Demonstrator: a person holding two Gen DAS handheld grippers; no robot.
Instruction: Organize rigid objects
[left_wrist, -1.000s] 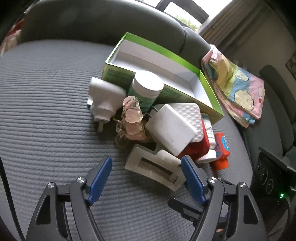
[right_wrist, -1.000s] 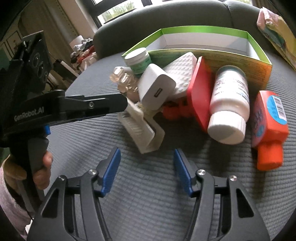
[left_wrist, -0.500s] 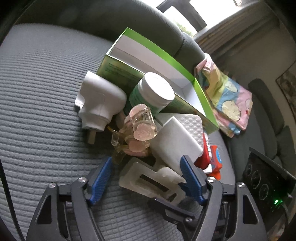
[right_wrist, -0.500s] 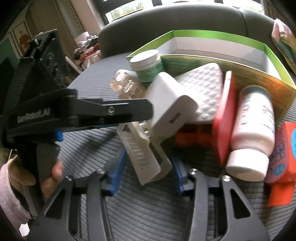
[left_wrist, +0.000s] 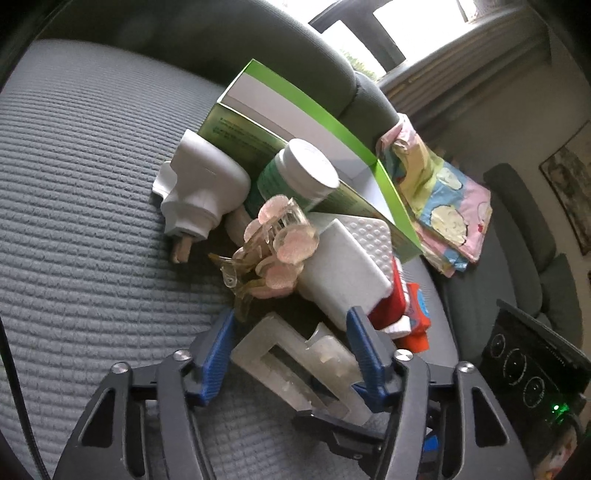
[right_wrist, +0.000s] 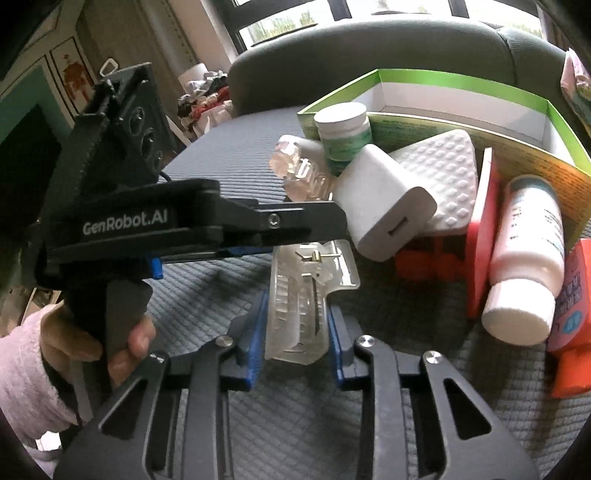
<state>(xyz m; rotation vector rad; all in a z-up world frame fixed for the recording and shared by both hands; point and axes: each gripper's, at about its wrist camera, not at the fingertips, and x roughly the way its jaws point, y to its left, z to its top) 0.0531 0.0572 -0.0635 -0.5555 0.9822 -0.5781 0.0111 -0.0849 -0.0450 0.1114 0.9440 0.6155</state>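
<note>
Ribbed grey woven cloth on the seat cushion (left_wrist: 92, 206), matt. Frosted translucent plastic on the hair clip (right_wrist: 299, 314), metal spring at its twelve o'clock end. Smooth satin white plastic on the charger (right_wrist: 384, 214); dimpled white plastic on the case (right_wrist: 439, 177). Glossy printed card on the green box (right_wrist: 524, 155). Soft printed cloth (left_wrist: 443, 195).
</note>
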